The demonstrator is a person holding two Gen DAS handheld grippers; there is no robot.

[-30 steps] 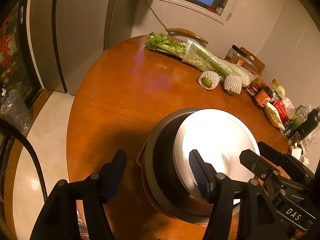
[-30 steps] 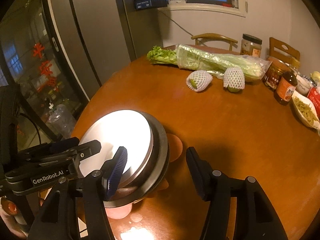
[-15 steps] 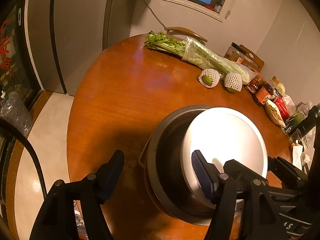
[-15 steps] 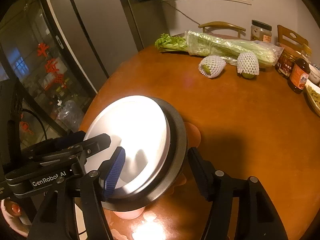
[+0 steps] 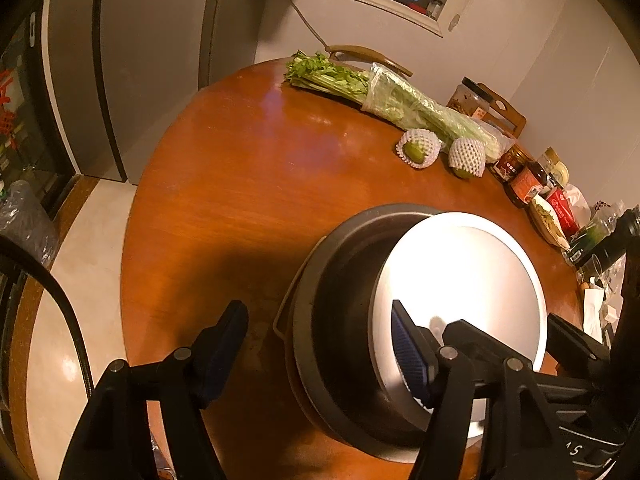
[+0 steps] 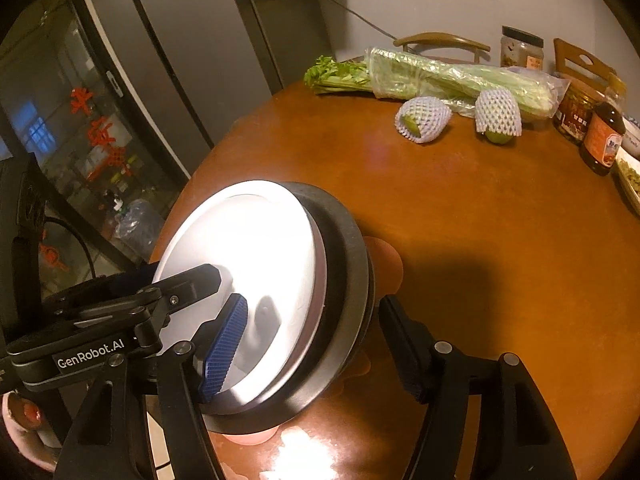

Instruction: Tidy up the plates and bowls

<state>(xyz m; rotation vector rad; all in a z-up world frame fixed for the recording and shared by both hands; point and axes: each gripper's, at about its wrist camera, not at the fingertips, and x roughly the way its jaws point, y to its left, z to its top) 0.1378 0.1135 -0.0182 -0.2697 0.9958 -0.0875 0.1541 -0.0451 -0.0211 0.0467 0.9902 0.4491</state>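
A white plate (image 5: pixel 464 280) sits inside a dark grey bowl (image 5: pixel 340 312), stacked on other dishes at the near edge of a round wooden table (image 5: pixel 240 184). The stack also shows in the right wrist view, white plate (image 6: pixel 248 264) in grey bowl (image 6: pixel 344 280). My left gripper (image 5: pixel 316 350) is open, its fingers straddling the left rim of the stack. My right gripper (image 6: pixel 316 348) is open, its fingers straddling the right rim. Neither pad visibly presses the dishes. A pink dish (image 6: pixel 384 260) peeks out under the bowl.
Bagged celery (image 5: pixel 400 100) and two net-wrapped fruits (image 5: pixel 418 148) lie at the table's far side. Jars, sauce bottles (image 5: pixel 528 184) and a food dish (image 5: pixel 550 220) line the right edge. A fridge (image 6: pixel 180 60) stands to the left, chairs behind the table.
Both grippers have stayed open around the stack. The views have shifted slightly, with the stack now appearing a little higher and more tilted in the right wrist view.
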